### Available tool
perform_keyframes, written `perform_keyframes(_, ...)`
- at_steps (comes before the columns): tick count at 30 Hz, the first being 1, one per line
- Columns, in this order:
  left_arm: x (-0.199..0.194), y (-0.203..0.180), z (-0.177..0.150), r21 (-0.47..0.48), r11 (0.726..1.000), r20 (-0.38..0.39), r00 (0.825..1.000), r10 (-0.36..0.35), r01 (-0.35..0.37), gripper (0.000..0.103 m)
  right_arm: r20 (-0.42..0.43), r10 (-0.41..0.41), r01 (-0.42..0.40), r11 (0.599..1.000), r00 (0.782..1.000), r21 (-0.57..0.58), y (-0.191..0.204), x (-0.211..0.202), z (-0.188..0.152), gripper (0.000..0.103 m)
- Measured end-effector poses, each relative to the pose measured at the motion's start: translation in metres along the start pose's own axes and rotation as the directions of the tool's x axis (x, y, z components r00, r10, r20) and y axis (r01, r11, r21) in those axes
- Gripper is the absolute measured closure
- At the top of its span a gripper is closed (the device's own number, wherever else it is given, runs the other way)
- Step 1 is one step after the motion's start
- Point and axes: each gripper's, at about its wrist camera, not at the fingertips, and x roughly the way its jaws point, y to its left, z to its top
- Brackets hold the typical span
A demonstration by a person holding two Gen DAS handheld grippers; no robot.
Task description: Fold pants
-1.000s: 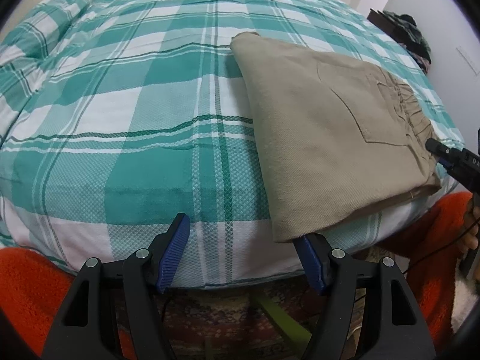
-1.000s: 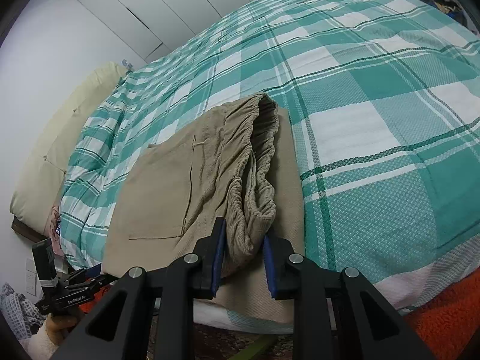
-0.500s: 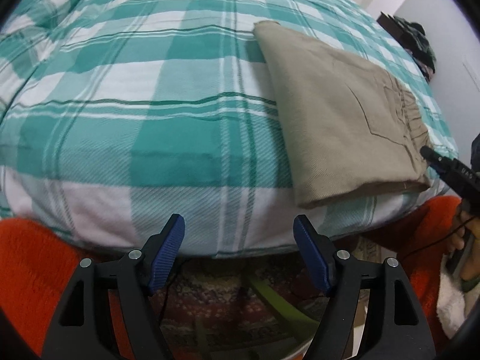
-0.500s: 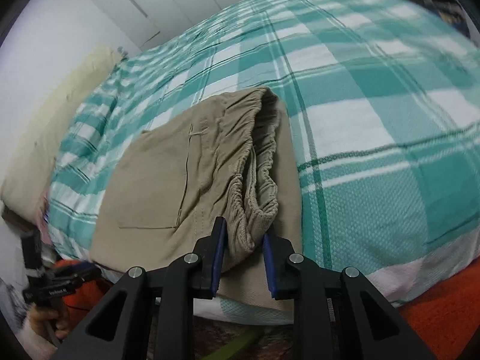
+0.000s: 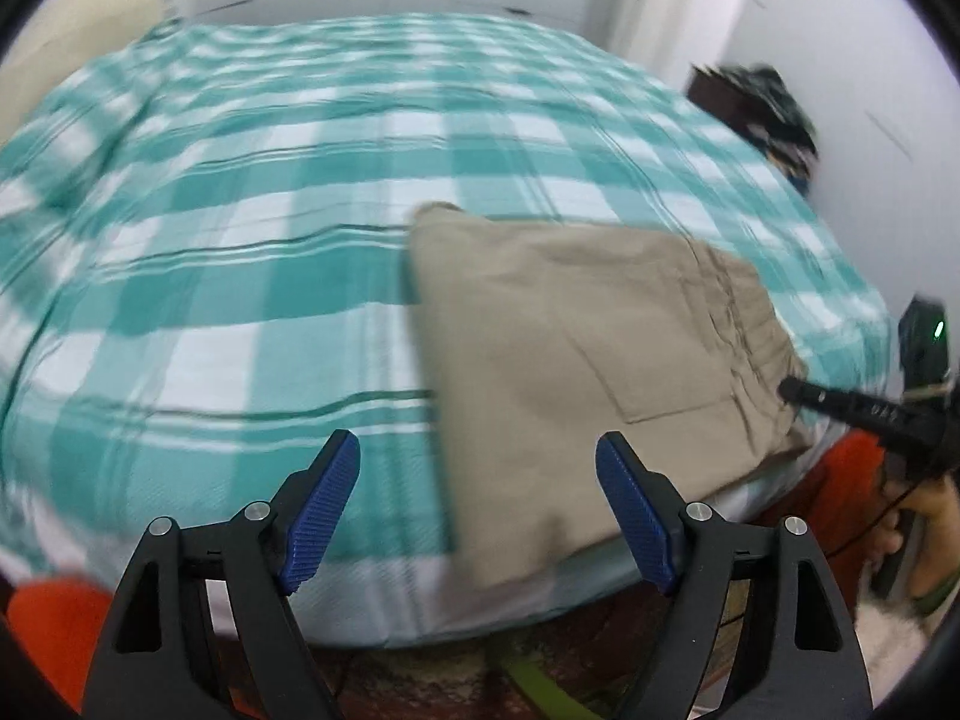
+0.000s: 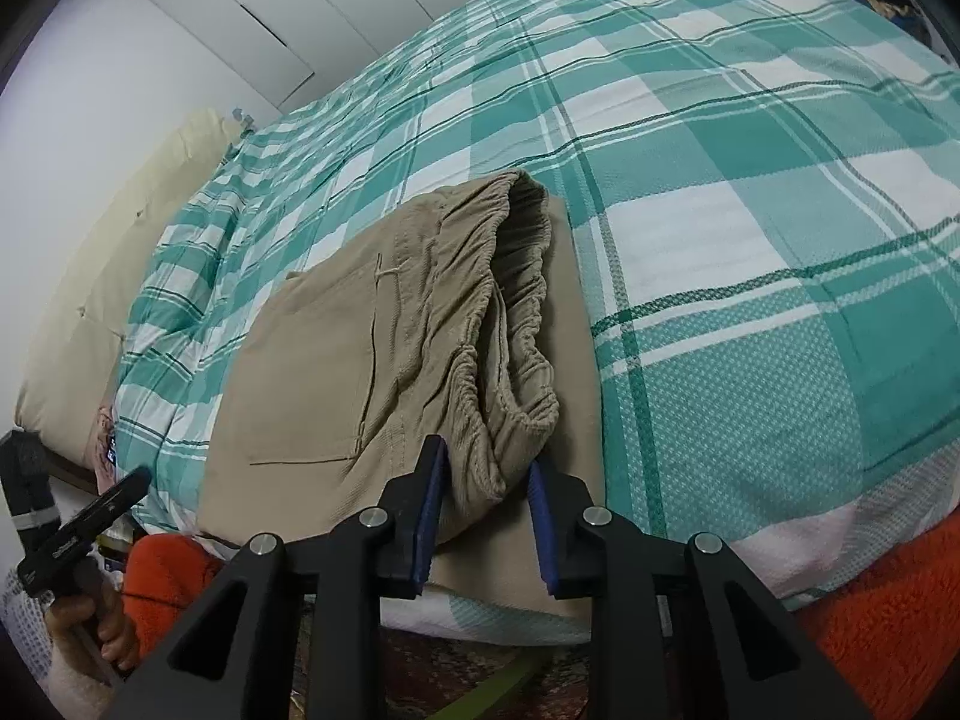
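Observation:
Folded beige pants (image 5: 570,360) lie on the near edge of the green plaid bed (image 5: 240,240), back pocket up. My left gripper (image 5: 477,510) hovers just off the bed's edge, left of the pants' near corner. Its blue pads are wide apart and still opening, with nothing between them. In the right wrist view the pants (image 6: 336,372) show their gathered elastic waistband (image 6: 510,348). My right gripper (image 6: 487,501) is closed narrowly on the near corner of that waistband. The right gripper (image 5: 840,408) also shows at the pants' right edge in the left wrist view.
An orange fleece (image 6: 888,600) hangs below the mattress edge on both sides. A cream pillow (image 6: 90,300) lies at the head of the bed. Dark clothes (image 5: 774,114) are piled by the far wall. White wardrobe doors (image 6: 270,12) stand behind the bed.
My left gripper has drawn back from the pants' corner and risen, and its jaws have widened. The view now takes in the far wall. The right gripper has kept still on the waistband.

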Motion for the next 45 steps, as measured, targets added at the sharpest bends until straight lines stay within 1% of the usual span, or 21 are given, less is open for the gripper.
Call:
perform_keyframes(3, 0.033, -0.022, -0.007, 0.06, 0.998, -0.079, 0.996, -0.029, 0.034, 0.021, 0.001, 0.006, -0.006, 1.0, 1.0, 0.014, -0.002, -0.002, -0.001, 0.073)
perform_keyframes(4, 0.043, -0.03, -0.012, 0.086, 0.996, -0.09, 0.996, 0.001, 0.007, 0.018, 0.001, 0.011, -0.011, 1.0, 1.0, 0.019, -0.003, -0.002, -0.001, 0.07)
perform_keyframes(8, 0.045, -0.043, -0.019, 0.15, 0.988, -0.055, 0.997, 0.053, -0.044, 0.014, -0.001, 0.025, -0.025, 0.996, 1.0, 0.087, -0.012, -0.01, -0.001, 0.063)
perform_keyframes(10, 0.044, -0.04, -0.018, 0.138, 0.99, -0.059, 0.998, 0.039, -0.03, 0.014, 0.027, -0.023, 0.02, 0.994, 0.999, 0.105, -0.013, -0.02, 0.002, 0.057)
perform_keyframes(13, 0.044, -0.04, -0.022, 0.134, 0.991, -0.054, 0.998, 0.036, -0.028, 0.014, 0.135, -0.159, 0.161, 0.987, 0.978, -0.007, 0.013, -0.04, 0.021, 0.056)
perform_keyframes(15, 0.044, -0.042, -0.023, 0.145, 0.989, -0.049, 0.998, 0.045, -0.037, 0.014, 0.188, -0.123, 0.145, 0.983, 0.975, -0.111, 0.042, -0.047, 0.039, 0.056)
perform_keyframes(20, 0.046, -0.042, -0.021, 0.143, 0.989, -0.042, 0.999, 0.032, -0.026, 0.013, 0.224, 0.112, -0.035, 0.946, 0.968, -0.322, 0.101, -0.037, 0.062, 0.05)
perform_keyframes(22, 0.046, -0.042, -0.023, 0.151, 0.988, -0.038, 0.999, 0.03, -0.024, 0.013, 0.183, 0.123, -0.056, 0.941, 0.975, -0.335, 0.101, -0.011, 0.061, 0.05)
perform_keyframes(24, 0.049, -0.041, -0.025, 0.153, 0.988, -0.044, 0.999, 0.015, -0.008, 0.011, 0.077, -0.002, 0.023, 0.959, 0.997, -0.281, 0.08, 0.032, 0.056, 0.051)
perform_keyframes(25, 0.05, -0.041, -0.026, 0.155, 0.988, -0.048, 0.999, 0.015, -0.008, 0.01, 0.015, -0.087, 0.088, 0.965, 0.996, -0.248, 0.062, 0.054, 0.049, 0.065)
perform_keyframes(27, 0.052, -0.039, -0.028, 0.152, 0.988, -0.056, 0.998, 0.013, -0.004, 0.009, 0.073, -0.072, 0.088, 0.963, 0.995, -0.253, 0.036, 0.062, 0.032, 0.077)
perform_keyframes(28, 0.052, -0.037, -0.029, 0.14, 0.99, -0.06, 0.998, 0.004, 0.004, 0.009, 0.111, -0.053, 0.082, 0.958, 0.992, -0.275, 0.034, 0.057, 0.027, 0.078)
perform_keyframes(30, 0.047, -0.03, -0.026, 0.093, 0.995, -0.072, 0.997, -0.033, 0.039, 0.009, 0.092, -0.061, 0.085, 0.956, 0.994, -0.282, 0.038, 0.05, 0.028, 0.078)
perform_keyframes(32, 0.035, -0.018, -0.025, 0.032, 0.994, -0.05, 0.994, -0.1, 0.101, 0.009, 0.084, -0.059, 0.079, 0.962, 0.995, -0.263, 0.04, 0.037, 0.033, 0.073)
perform_keyframes(33, 0.026, -0.007, -0.024, -0.013, 0.991, -0.024, 0.991, -0.135, 0.135, 0.009, 0.103, -0.051, 0.074, 0.969, 0.993, -0.237, 0.036, 0.027, 0.035, 0.058)
perform_keyframes(34, 0.021, 0.001, -0.024, -0.042, 0.989, -0.008, 0.99, -0.14, 0.14, 0.009, 0.131, -0.044, 0.071, 0.975, 0.99, -0.209, 0.033, 0.016, 0.035, 0.036)
perform_keyframes(36, 0.018, 0.021, -0.02, -0.118, 0.984, 0.012, 0.991, -0.137, 0.137, 0.009, 0.219, -0.02, 0.05, 0.989, 0.976, -0.136, 0.017, -0.012, 0.032, 0.02)
perform_keyframes(37, 0.021, 0.033, -0.018, -0.164, 0.975, 0.009, 0.989, -0.148, 0.147, 0.009, 0.241, -0.007, 0.03, 0.995, 0.971, -0.095, 0.005, -0.023, 0.031, 0.02)
perform_keyframes(40, 0.041, 0.055, -0.013, -0.274, 0.946, -0.049, 0.979, -0.196, 0.175, 0.009, 0.172, 0.037, -0.038, 0.999, 0.984, 0.005, -0.022, -0.027, 0.04, 0.02)
perform_keyframes(43, 0.057, 0.05, -0.006, -0.283, 0.93, -0.084, 0.96, -0.269, 0.236, 0.009, 0.081, 0.127, -0.132, 0.989, 0.989, 0.068, -0.039, -0.015, 0.048, 0.02)
perform_keyframes(45, 0.067, 0.04, 0.0, -0.257, 0.927, -0.108, 0.945, -0.307, 0.272, 0.009, -0.031, 0.214, -0.211, 0.974, 0.976, 0.084, -0.039, 0.002, 0.052, 0.02)
